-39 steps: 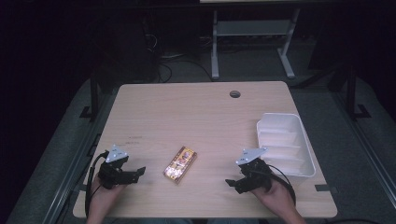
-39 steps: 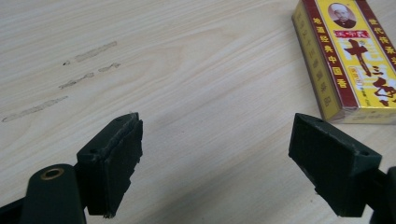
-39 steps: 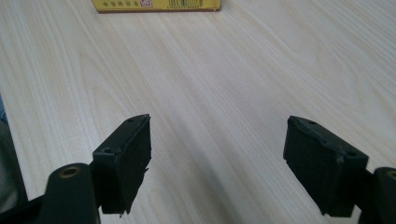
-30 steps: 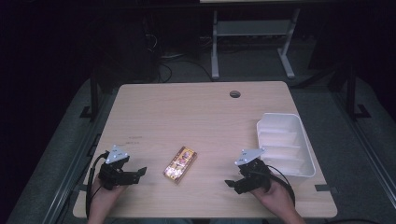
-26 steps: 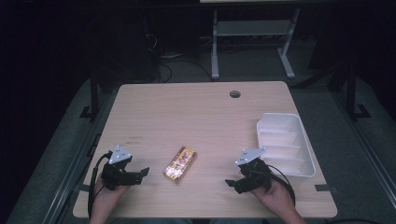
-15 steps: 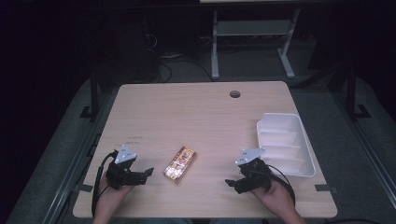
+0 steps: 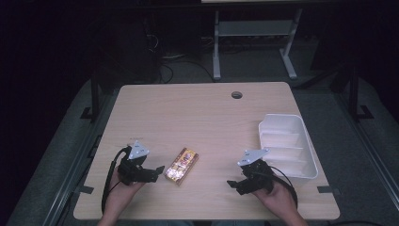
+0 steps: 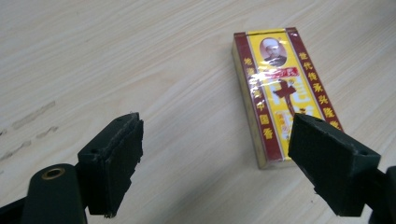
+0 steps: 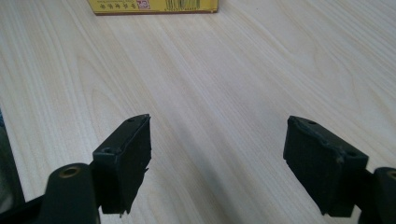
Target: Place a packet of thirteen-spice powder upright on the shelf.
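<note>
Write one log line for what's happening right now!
left gripper: open, nearing yellow box, not touching | right gripper: open, empty | white tray: empty

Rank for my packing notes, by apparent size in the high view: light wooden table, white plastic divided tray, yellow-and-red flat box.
1. Light wooden table
2. White plastic divided tray
3. Yellow-and-red flat box

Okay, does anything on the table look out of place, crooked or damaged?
Nothing stands out. The yellow and red box lies flat and intact, at an angle to the table edges, and the white tray sits upright near the right edge. Faint scuff marks show on the wood.
</note>
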Demonstrator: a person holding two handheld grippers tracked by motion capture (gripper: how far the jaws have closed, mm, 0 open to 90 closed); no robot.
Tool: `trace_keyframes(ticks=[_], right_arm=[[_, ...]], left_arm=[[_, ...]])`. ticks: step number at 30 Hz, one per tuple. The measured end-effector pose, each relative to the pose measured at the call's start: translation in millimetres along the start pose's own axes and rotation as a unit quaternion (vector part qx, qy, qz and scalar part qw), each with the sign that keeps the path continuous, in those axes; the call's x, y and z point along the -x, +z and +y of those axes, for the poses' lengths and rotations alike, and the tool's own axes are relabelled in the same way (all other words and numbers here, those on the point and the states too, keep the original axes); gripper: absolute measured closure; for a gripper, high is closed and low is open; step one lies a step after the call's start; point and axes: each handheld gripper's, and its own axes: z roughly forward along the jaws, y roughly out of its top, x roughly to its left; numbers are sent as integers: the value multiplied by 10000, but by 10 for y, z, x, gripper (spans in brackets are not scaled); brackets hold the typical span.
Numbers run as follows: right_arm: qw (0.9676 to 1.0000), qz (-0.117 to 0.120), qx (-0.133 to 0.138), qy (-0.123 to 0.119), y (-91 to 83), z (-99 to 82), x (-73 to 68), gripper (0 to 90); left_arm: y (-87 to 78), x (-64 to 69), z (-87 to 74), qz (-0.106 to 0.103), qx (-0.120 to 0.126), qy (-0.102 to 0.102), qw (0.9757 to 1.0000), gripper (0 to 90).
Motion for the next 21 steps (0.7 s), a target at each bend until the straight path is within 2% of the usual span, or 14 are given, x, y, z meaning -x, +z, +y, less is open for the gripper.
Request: trace_keyframes(ticks=[12, 21], right_arm=[[10000, -11, -19, -20, 3, 3, -15, 227], [10000, -12, -6, -22, -1, 0, -12, 227]], left_arm=[[121, 88, 259, -57, 51, 1, 10000, 178], [236, 160, 326, -179, -13, -7, 9998, 201]])
